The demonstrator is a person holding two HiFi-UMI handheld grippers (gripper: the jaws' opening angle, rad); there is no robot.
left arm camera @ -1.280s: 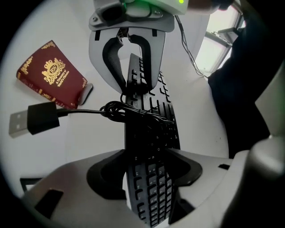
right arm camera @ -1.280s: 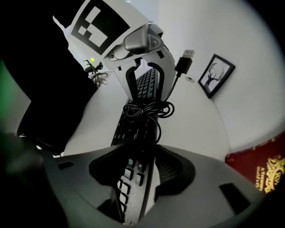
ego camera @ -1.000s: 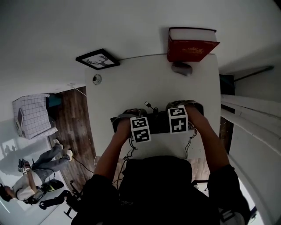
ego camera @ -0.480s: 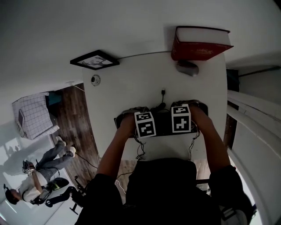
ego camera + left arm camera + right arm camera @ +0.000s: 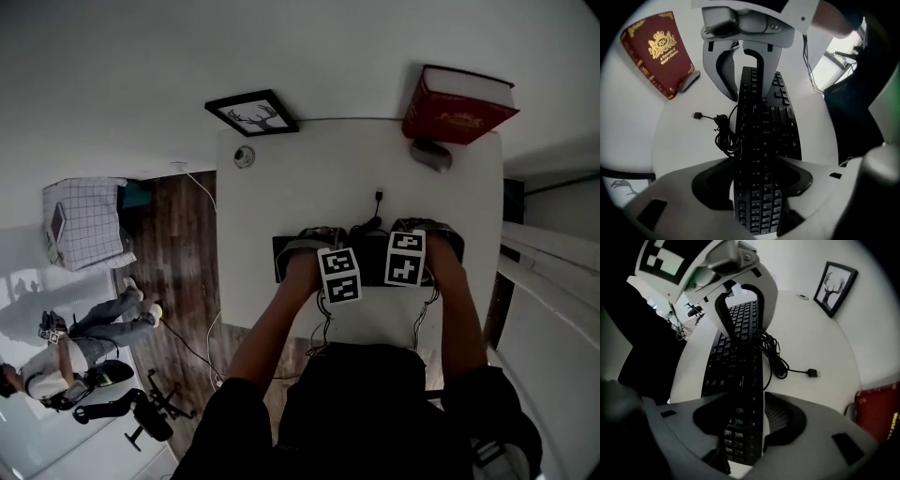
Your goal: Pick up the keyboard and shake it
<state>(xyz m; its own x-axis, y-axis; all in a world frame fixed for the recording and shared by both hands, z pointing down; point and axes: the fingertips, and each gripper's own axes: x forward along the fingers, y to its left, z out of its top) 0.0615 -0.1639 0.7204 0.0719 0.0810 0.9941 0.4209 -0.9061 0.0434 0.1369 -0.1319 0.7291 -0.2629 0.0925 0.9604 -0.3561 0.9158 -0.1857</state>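
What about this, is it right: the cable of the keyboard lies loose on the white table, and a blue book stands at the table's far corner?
No: the book is red, not blue, as the head view shows. The cable of the keyboard does lie loose on the white table, and the book stands at its far corner.

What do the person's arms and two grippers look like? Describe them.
The left gripper and right gripper are pale grey moulded shells with curved jaws lined by dark ribbed pads. Each carries a white cube printed with black square markers, and thin black cables trail from them. The person wears a black top with short sleeves; the forearms are bare.
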